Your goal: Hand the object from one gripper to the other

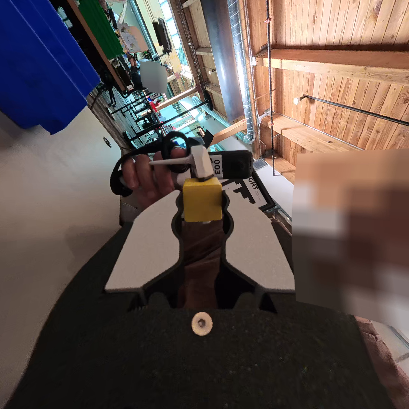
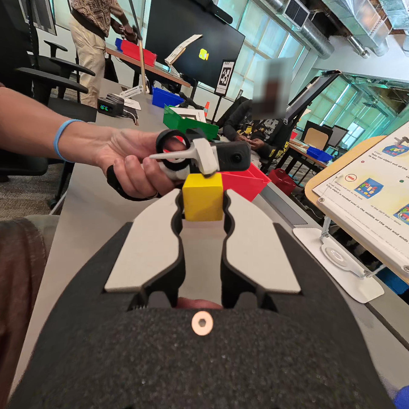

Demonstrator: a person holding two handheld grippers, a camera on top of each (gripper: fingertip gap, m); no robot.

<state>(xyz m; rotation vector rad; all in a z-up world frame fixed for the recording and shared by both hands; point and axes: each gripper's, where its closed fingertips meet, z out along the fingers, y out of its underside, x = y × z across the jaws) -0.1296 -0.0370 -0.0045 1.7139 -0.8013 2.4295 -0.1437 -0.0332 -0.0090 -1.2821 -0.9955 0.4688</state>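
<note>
Both tongs are meeting on a yellow block (image 1: 202,202) in mid-air: the left gripper (image 1: 202,203) and the right gripper (image 2: 202,202) are each pinching its sides. Open space is lying around the block, above the grey table (image 2: 93,212), with a red bin (image 2: 243,186) just behind.

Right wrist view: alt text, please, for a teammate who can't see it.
A yellow block sits gripped between the right gripper fingers, while the hand-held left gripper touches its top. A grey table lies beneath.
</note>
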